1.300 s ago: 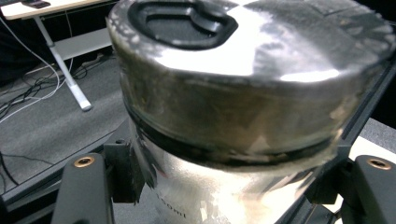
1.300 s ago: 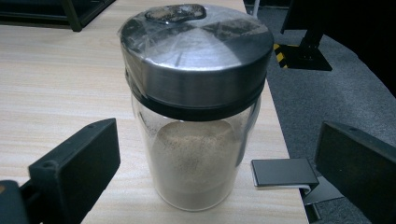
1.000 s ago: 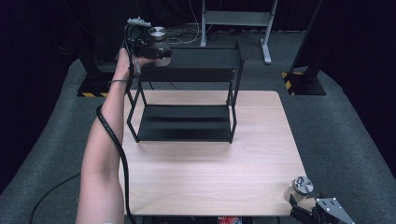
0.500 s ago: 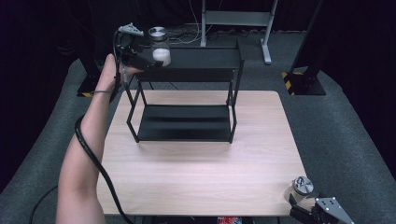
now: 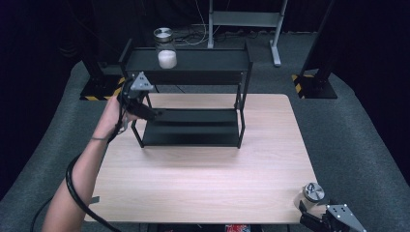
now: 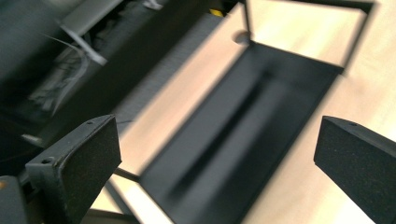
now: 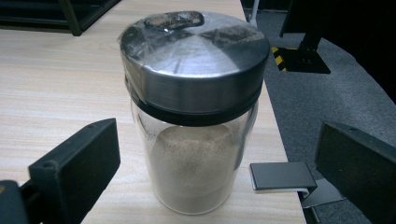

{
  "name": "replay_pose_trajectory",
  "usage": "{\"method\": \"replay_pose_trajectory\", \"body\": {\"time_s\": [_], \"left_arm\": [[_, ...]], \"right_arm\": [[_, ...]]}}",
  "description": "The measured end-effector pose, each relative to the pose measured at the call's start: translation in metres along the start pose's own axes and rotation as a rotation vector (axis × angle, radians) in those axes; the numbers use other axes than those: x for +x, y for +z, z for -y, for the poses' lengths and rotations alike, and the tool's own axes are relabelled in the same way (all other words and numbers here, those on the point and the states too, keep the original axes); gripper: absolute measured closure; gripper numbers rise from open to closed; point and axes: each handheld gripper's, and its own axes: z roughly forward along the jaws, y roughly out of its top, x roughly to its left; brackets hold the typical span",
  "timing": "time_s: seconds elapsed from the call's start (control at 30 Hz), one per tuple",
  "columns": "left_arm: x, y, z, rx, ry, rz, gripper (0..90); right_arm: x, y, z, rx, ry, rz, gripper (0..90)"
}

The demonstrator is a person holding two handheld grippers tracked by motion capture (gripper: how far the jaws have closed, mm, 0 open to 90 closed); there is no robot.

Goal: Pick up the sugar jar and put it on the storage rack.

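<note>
A black two-level rack stands at the back of the wooden table. On the left end of its top shelf sits a glass jar of white powder with a metal lid. My left gripper hangs by the rack's left side, level with the lower shelf, jaws open and empty. At the table's near right corner stands a second jar, of brown powder. My right gripper is open around it, both pads clear of the glass.
A black clamp grips the table's right edge beside the brown jar. Behind the rack are a grey metal stand and bases with yellow-black stripes. Grey carpet surrounds the table.
My left gripper let go of the white jar on the top shelf, then drew back and down to the rack's left side. The right gripper has not moved.
</note>
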Motion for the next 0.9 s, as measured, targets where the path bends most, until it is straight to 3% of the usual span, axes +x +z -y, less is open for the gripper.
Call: {"method": "replay_pose_trajectory", "body": {"time_s": [0.17,0.33,0.4,0.43,0.47,0.6,0.67,0.73,0.77,0.9], "left_arm": [[-0.029,0.014,0.036,0.035,-0.003,0.008,0.1],[-0.058,0.03,0.071,0.036,-0.025,0.061,0.2],[-0.064,0.034,0.077,0.046,-0.026,0.067,0.1],[-0.079,0.042,0.087,0.076,-0.016,0.061,0.1],[-0.079,0.042,0.087,0.076,-0.016,0.061,0.1],[-0.1,0.063,0.111,0.134,-0.031,0.084,0.1],[-0.106,0.074,0.126,0.148,-0.071,0.118,0.1],[-0.11,0.077,0.13,0.153,-0.08,0.119,0.1],[-0.115,0.08,0.136,0.152,-0.097,0.106,0.1],[-0.124,0.089,0.159,0.126,-0.173,0.131,0.0]], "right_arm": [[0.0,0.001,0.001,-0.001,0.002,0.0,0.0],[0.001,0.003,0.001,-0.003,0.0,-0.004,0.0],[0.001,0.003,0.001,-0.003,-0.001,-0.005,0.0],[0.001,0.003,0.002,-0.005,-0.001,-0.005,0.0],[0.002,0.002,0.002,-0.006,-0.003,-0.005,0.0],[0.002,0.003,0.002,-0.007,-0.004,-0.013,0.0],[0.002,0.004,0.002,-0.007,-0.002,-0.018,0.0],[0.002,0.004,0.002,-0.009,-0.002,-0.018,0.0],[0.002,0.004,0.002,-0.009,-0.002,-0.018,0.0],[0.002,0.004,0.002,-0.01,-0.002,-0.019,0.0]]}}
